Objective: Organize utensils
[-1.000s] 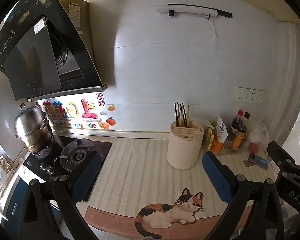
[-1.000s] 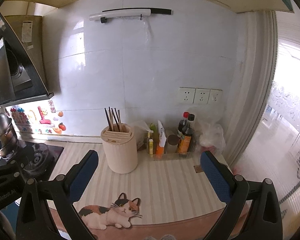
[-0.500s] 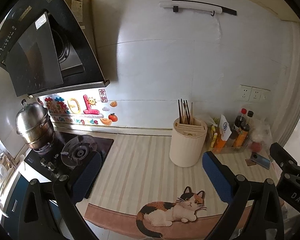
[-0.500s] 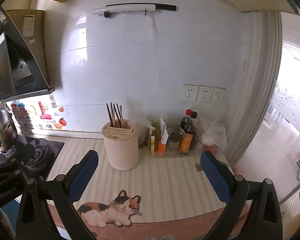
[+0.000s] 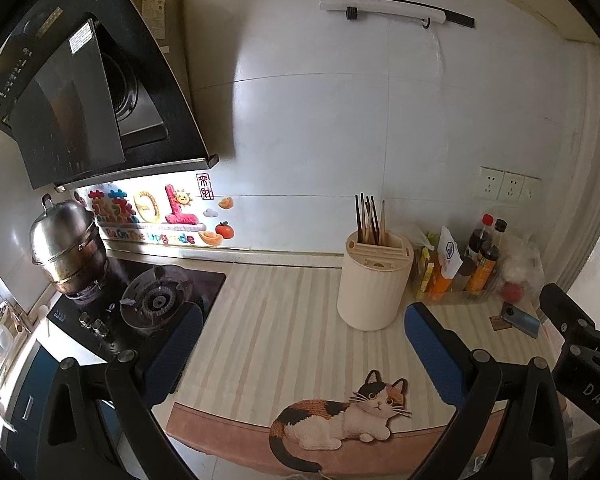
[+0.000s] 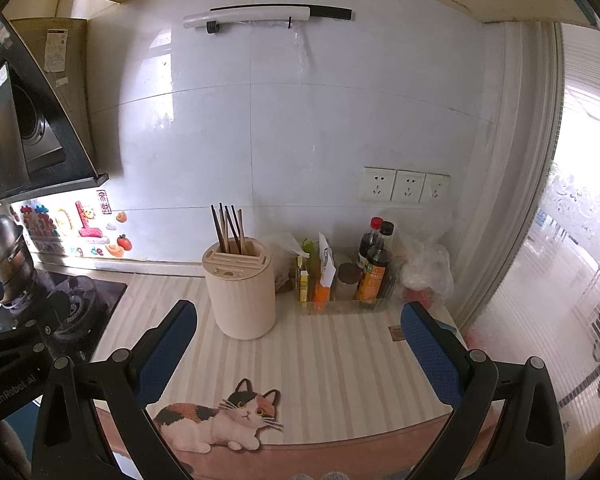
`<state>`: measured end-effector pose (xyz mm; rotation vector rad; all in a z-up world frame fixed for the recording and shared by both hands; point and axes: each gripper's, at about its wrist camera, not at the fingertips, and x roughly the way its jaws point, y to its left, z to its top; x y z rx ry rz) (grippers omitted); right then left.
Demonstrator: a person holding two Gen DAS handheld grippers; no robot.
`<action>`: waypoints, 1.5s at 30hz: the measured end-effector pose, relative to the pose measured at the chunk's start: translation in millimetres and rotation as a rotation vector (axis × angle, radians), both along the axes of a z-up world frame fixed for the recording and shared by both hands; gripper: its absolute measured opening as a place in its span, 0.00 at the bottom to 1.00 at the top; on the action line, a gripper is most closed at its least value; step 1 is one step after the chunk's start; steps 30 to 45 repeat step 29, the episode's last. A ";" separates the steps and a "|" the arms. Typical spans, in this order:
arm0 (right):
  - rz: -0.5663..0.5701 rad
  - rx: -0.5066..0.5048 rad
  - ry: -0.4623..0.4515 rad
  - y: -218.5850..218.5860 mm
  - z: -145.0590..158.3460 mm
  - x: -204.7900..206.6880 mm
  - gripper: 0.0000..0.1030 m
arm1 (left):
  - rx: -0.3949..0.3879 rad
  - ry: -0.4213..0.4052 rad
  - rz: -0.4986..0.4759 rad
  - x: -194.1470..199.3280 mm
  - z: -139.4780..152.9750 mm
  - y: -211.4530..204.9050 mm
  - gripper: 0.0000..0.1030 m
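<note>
The left gripper (image 5: 300,354) and right gripper (image 6: 300,350) both hover above the striped bench (image 6: 340,360), jaws wide apart and empty. The cream utensil holder (image 6: 242,296) stands upright near the wall, with chopsticks (image 6: 229,226) in its rear slot, just beside a tray of sauce bottles (image 6: 374,268).

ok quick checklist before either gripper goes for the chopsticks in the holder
1. Left gripper open and empty: ok.
2. Right gripper open and empty: ok.
3. Chopsticks upright in the utensil holder, tops exposed: ok.
4. Striped mat in front of the holder free of obstacles: ok.
5. Sauce bottles stand apart from the holder: ok.
6. Other utensils waiting to be sorted: cannot tell, none in view.
</note>
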<state>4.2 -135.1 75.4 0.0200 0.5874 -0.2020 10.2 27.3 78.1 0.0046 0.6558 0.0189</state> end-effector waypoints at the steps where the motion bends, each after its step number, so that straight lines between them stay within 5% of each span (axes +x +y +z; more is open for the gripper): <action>1: 0.000 0.001 0.000 -0.9 -1.0 -0.5 1.00 | 0.000 -0.001 0.001 -0.3 -0.3 -0.4 1.00; 45: 0.006 0.008 0.022 -7.7 -6.6 7.2 1.00 | -0.010 0.027 0.009 6.7 -8.1 -3.6 1.00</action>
